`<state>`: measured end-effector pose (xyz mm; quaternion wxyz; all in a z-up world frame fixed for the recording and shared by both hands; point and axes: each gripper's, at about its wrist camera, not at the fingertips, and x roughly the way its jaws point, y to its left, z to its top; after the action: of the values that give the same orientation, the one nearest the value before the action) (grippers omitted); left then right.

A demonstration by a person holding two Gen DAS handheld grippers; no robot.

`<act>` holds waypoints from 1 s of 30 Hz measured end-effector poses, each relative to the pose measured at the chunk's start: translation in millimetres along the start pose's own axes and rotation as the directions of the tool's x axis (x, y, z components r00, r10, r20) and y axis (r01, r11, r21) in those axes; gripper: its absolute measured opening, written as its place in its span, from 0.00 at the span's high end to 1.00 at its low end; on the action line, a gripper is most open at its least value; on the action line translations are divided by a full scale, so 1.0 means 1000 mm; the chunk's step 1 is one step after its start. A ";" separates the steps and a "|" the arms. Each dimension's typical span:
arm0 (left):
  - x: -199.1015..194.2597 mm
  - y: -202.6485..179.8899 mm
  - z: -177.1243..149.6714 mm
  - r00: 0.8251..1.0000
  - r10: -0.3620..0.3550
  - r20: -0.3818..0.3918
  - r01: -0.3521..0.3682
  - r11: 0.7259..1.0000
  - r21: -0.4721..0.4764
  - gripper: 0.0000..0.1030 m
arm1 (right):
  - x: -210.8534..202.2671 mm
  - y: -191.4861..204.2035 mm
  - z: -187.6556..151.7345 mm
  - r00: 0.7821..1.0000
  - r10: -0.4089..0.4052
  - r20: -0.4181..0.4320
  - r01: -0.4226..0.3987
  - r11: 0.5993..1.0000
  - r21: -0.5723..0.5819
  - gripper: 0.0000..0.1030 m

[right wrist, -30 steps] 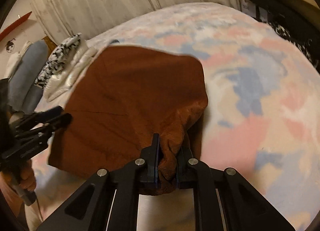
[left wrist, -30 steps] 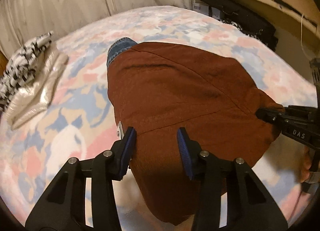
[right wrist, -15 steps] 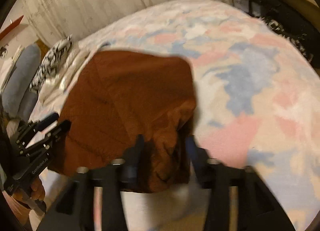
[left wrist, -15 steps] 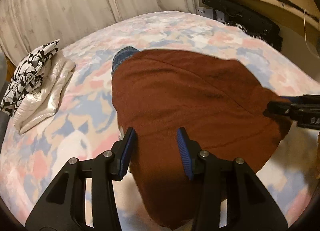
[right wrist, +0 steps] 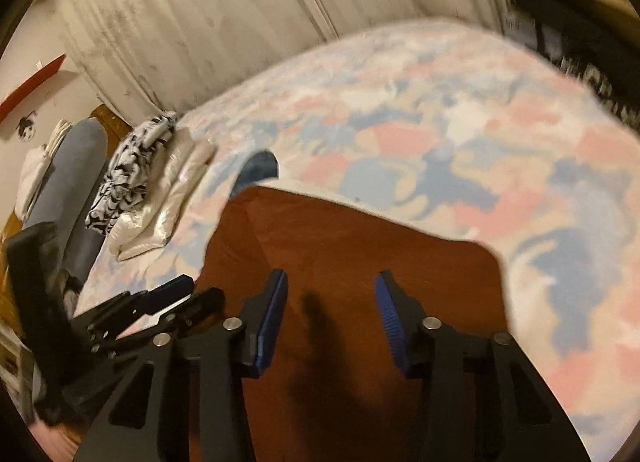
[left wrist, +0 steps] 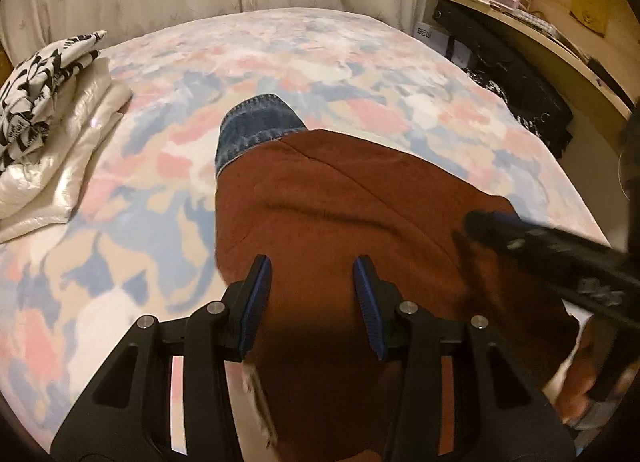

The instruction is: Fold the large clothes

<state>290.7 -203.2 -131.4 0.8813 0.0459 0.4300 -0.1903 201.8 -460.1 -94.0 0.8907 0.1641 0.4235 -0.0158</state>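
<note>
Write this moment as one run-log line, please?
rust-brown garment: flat on bed, over denim piece | left gripper: open | right gripper: open, just released cloth, nothing between jaws

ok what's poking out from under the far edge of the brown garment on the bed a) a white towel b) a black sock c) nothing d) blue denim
d: a blue denim piece sticks out past the far edge of the brown garment.

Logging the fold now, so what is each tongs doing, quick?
Left tongs: open, empty, over the rust-brown garment.
Right tongs: open, empty, jaws just moving, nothing between them.
</note>
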 end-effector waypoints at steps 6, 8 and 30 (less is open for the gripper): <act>0.019 -0.002 0.003 1.000 0.011 0.018 -0.011 1.000 -0.006 0.53 | 0.047 -0.048 -0.002 0.993 -0.108 -0.038 0.110 0.993 0.047 0.60; 0.027 -0.002 0.002 1.000 0.019 0.020 -0.019 1.000 -0.006 0.49 | 0.051 -0.065 -0.004 0.992 -0.119 -0.030 0.120 0.991 0.060 0.63; 0.000 0.008 -0.008 0.996 0.066 -0.053 -0.070 0.995 -0.077 0.39 | -0.009 -0.062 -0.021 0.997 -0.074 -0.024 0.075 0.997 0.004 0.65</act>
<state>287.8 -193.8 -137.7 0.8774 0.0306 0.4574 -0.1418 169.7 -513.1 -117.3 0.8841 0.1504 0.4398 -0.0480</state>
